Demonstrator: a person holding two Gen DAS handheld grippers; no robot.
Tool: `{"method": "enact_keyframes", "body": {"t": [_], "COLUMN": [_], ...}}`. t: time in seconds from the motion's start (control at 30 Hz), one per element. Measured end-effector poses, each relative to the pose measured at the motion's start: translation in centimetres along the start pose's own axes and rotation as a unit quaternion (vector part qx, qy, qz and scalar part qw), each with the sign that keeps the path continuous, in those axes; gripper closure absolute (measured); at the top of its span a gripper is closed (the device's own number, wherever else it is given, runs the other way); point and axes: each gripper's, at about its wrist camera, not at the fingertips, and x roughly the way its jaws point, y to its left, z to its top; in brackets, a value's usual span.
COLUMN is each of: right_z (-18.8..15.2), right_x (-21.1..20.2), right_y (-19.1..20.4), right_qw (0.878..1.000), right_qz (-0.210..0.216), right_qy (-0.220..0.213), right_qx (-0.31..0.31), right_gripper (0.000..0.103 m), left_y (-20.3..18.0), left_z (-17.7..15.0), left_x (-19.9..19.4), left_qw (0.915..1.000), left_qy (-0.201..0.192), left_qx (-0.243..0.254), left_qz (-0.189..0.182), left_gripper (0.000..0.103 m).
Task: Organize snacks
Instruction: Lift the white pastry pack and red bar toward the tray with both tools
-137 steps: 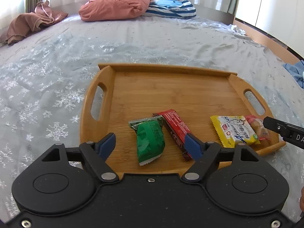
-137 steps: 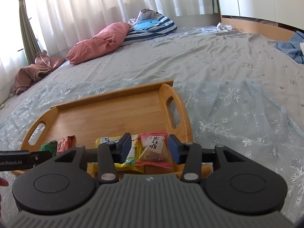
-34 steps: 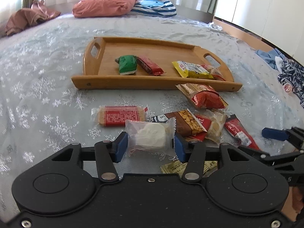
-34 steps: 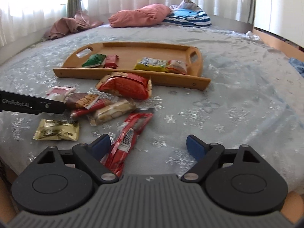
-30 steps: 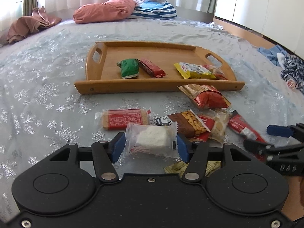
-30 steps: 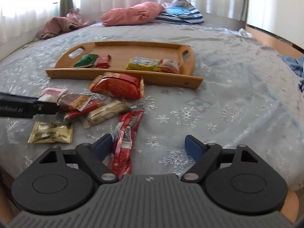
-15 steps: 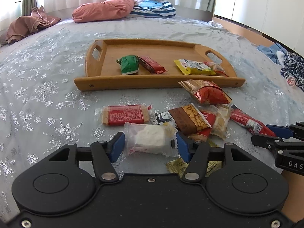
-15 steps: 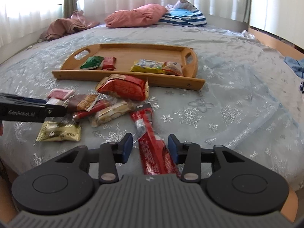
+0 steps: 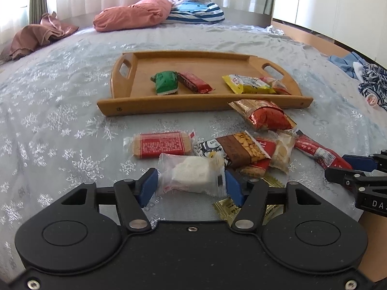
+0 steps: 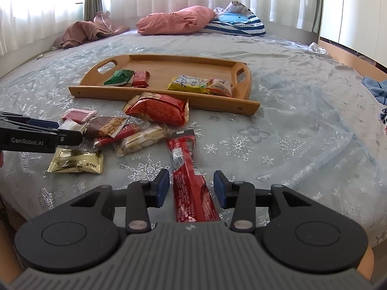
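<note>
Straddling a clear wrapper with a white cake (image 9: pixel 193 175), the left gripper (image 9: pixel 191 187) has its blue pads at the pack's two ends, the jaws having just eased a little wider; whether they press it cannot be told. The right gripper (image 10: pixel 191 188) has just narrowed around a long red stick pack (image 10: pixel 187 169), yet a slim gap shows on each side, so it is not clamped. "GenRobot.AI" reads on the left tool's arm in the right view, "DA" on the right tool's in the left view. Seven loose snacks lie on the near bedspread (image 10: pixel 290 125), these two among them: a red biscuit bar (image 9: pixel 160 145), a brown peanut pack (image 9: pixel 241 148), a pale cracker pack (image 10: pixel 142 141), a gold sachet (image 10: pixel 76 162), a puffy red bag (image 10: pixel 158 108). Farther off, the wooden tray (image 9: pixel 169 104) holds four: green (image 9: pixel 165 83), red (image 9: pixel 194 85), yellow (image 9: pixel 246 84), pink-white (image 10: pixel 219 84). Wrapper print is unreadable.
</note>
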Motion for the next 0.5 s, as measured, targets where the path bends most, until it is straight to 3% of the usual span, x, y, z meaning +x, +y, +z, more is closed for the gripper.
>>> {"method": "enact_keyframes", "body": {"t": [0.17,0.23,0.37,0.5], "right_z": [-0.1,-0.1,-0.1,0.0], "right_x": [0.5,0.5,0.2,0.0], "right_y": [0.4,0.5,0.7,0.6], "right_qw": [1.000,1.000,1.000,1.000], "right_qz": [0.003,0.000,0.002,0.003], "right_qy": [0.004,0.003,-0.003,-0.005], "right_qx": [0.005,0.006,0.004,0.007], "right_gripper": [0.057,0.060,0.076,0.079], "left_y": [-0.1,0.0,0.2,-0.2], "left_z": [-0.2,-0.1,-0.1,-0.2], "left_x": [0.1,0.0,-0.8,-0.7], "left_qw": [1.0000,1.0000,0.9996,0.9996], "left_qy": [0.000,-0.002,-0.023,-0.021], "left_qx": [0.000,-0.004,-0.010,0.012], "left_qz": [-0.002,-0.002,0.011,0.017], "left_gripper": [0.043,0.044,0.046,0.040]}}
